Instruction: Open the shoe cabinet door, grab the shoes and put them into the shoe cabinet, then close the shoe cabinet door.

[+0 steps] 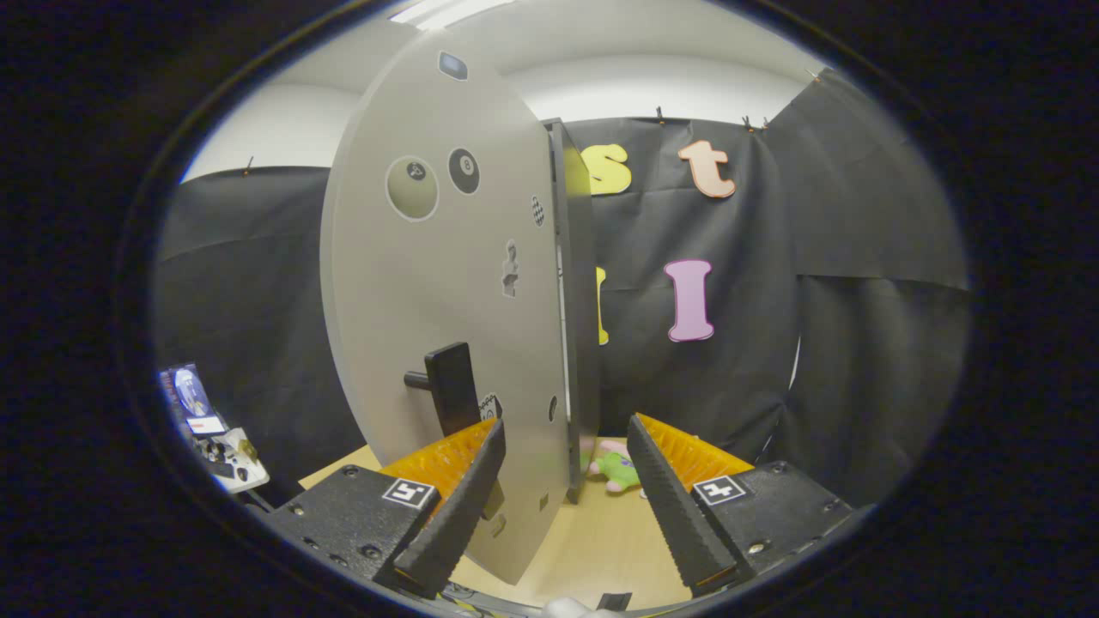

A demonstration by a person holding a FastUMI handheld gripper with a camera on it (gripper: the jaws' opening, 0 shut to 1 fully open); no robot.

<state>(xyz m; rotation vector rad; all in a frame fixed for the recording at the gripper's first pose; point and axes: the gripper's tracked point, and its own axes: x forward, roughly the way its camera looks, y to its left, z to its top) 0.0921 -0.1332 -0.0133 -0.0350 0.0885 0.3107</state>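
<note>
Claw (567,455) spread wide, nothing between the fingers, neither finger clearly pressing on anything. Shoe cabinet (577,283) stands upright on the tabletop (592,541) just ahead of the claw, seen nearly edge-on, dark side panel facing the booth wall. Cabinet door (429,283) is a pale grey panel swung out toward the camera, its free lower edge reaching down between the fingers, closer to the left one. Door carries stickers (a billiard ball, a round greenish disc, a few small ones too small to tell). Dark handle (448,386) sticks out from the door low down, directly above the left finger (455,506) tip; contact there cannot be judged. Right finger (674,506) is clear of the door, over bare light wood. Beyond the fingers, near the cabinet's foot, a small plush toy (616,468), green and pink, lies on the tabletop, partly hidden by the right finger. Off to the left of the left finger, at the tabletop's edge, a white device with small parts (225,455), blurred. Black cloth behind everything, white wall and ceiling light above
</note>
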